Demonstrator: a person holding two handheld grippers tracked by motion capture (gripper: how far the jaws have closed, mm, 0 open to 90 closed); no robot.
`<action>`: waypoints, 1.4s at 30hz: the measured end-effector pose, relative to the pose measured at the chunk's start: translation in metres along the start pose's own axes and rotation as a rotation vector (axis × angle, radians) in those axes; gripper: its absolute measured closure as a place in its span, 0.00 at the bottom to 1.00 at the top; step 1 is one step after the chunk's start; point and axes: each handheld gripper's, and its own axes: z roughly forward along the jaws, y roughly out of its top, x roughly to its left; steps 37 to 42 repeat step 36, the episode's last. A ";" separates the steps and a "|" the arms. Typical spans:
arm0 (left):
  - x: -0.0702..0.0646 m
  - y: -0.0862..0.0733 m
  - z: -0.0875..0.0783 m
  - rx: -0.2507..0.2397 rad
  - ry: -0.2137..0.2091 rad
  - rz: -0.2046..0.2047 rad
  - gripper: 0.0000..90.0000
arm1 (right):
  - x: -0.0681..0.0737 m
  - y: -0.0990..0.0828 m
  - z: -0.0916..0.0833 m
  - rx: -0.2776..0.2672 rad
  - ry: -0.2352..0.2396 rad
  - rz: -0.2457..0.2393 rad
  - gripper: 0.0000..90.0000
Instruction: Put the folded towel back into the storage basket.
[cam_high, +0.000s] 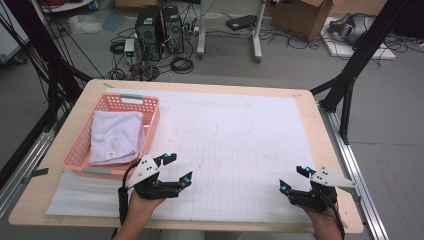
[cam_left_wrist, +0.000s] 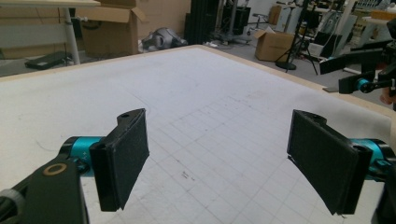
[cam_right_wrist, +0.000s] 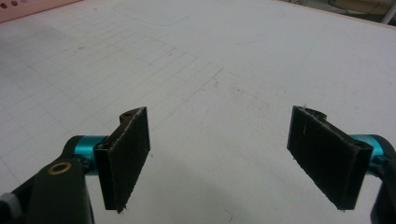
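While both my hands rest near the front edge of the wooden table (cam_high: 310, 107), my left gripper (cam_high: 175, 170) sits just beside the near right corner of one pink plastic basket (cam_high: 152, 122), jaws spread wide with nothing between them. One folded pale lilac cloth (cam_high: 116, 137) lies inside that basket, a small tag at its near edge. My right gripper (cam_high: 295, 178) is well apart from the basket, over toward the right side of the table, its jaws likewise wide apart and empty.

One white paper sheet with a faint printed grid (cam_high: 240, 145) covers most of the tabletop. Left gripper view: two black padded jaws, bare sheet between them, my other gripper at the far right edge. Right gripper view: two padded jaws over the grid, a strip of the pink basket at the top left corner.

Counted beyond the table: two black computer towers (cam_high: 160, 30) on the floor, one open cardboard box (cam_high: 307, 15).
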 end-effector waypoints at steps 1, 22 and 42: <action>0.000 -0.001 0.000 0.004 0.002 -0.002 0.23 | 0.000 0.000 0.000 -0.004 -0.002 -0.002 0.22; -0.002 -0.007 0.006 0.020 0.006 -0.023 0.24 | 0.001 -0.001 -0.004 -0.017 -0.016 0.002 0.22; -0.001 -0.008 0.006 0.026 0.014 -0.024 0.24 | 0.000 -0.001 -0.005 -0.022 -0.015 0.007 0.22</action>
